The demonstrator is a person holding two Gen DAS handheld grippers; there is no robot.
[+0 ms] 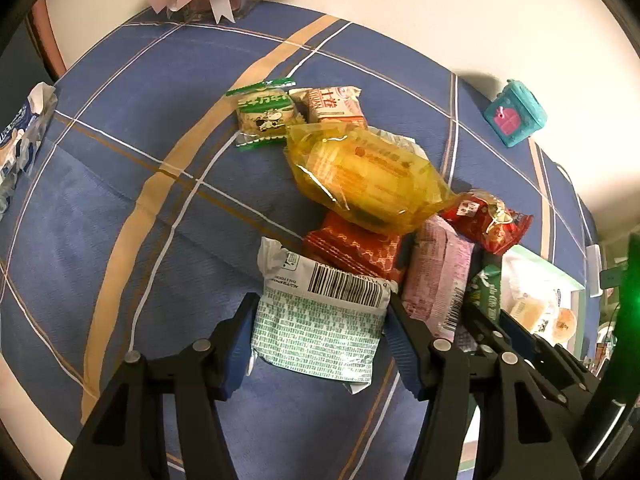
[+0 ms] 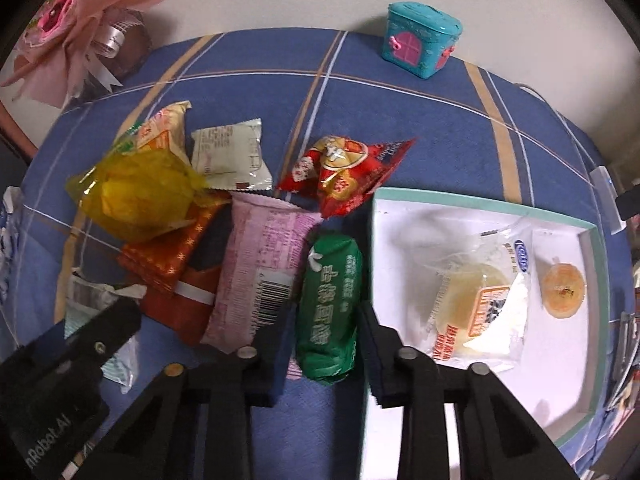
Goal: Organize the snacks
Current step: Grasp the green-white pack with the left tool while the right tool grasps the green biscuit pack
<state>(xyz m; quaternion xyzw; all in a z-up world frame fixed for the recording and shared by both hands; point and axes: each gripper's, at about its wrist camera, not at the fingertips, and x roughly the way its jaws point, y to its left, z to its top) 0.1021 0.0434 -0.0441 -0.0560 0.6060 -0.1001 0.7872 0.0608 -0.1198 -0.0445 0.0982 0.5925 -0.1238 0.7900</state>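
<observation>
A pile of snack packets lies on a blue checked cloth. My left gripper (image 1: 320,312) has its jaws around a white and green packet with a barcode (image 1: 320,320), pads touching its sides. My right gripper (image 2: 326,316) has its jaws around a green packet (image 2: 332,304), which lies beside a pink packet (image 2: 260,268). A yellow packet (image 1: 368,176), an orange-red packet (image 1: 356,248) and a red packet (image 2: 344,176) lie in the pile. A white box with a teal rim (image 2: 480,208) to the right holds a clear-wrapped pastry (image 2: 476,300) and an orange round sweet (image 2: 564,288).
A teal toy house (image 2: 420,40) stands at the table's far edge. A pink flower bouquet (image 2: 72,28) stands at the far left. A blue and white packet (image 1: 20,144) lies at the left edge. A green and white packet (image 1: 264,112) and an orange-white packet (image 1: 336,104) lie behind the pile.
</observation>
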